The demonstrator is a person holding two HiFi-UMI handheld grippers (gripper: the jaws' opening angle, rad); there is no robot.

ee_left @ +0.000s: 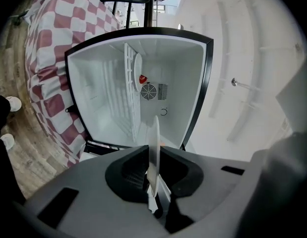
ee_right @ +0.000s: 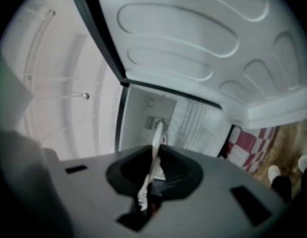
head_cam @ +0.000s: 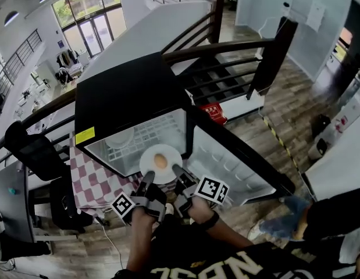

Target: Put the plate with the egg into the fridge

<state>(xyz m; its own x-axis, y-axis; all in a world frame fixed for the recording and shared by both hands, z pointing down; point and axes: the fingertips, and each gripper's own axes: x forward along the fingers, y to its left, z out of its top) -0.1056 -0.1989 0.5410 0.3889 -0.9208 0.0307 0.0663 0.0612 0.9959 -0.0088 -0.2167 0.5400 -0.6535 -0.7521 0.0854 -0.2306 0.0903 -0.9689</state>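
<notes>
Head view: what is seen?

A white plate [head_cam: 160, 168] with a brown egg [head_cam: 160, 161] on it is held level at the open front of the black fridge [head_cam: 127, 92], whose door [head_cam: 226, 156] is swung out to the right. The plate's near edge is gripped by the left gripper [head_cam: 149, 176] on one side and the right gripper [head_cam: 176, 170] on the other. A second plate [head_cam: 118, 137] is seen on the wire shelf [head_cam: 153, 133] inside.

Left gripper view: how are the jaws set?

They are closed to a narrow gap and clamped on the plate [ee_left: 153, 148], which is seen edge-on between them. The fridge's white inside is faced straight on, and a checked cloth [ee_left: 49, 48] is seen beside it.

Right gripper view: is the same found?

Yes. The jaws are drawn nearly together and pressed on the plate [ee_right: 154, 145]. The door's moulded lining [ee_right: 193, 33] is seen above.
</notes>
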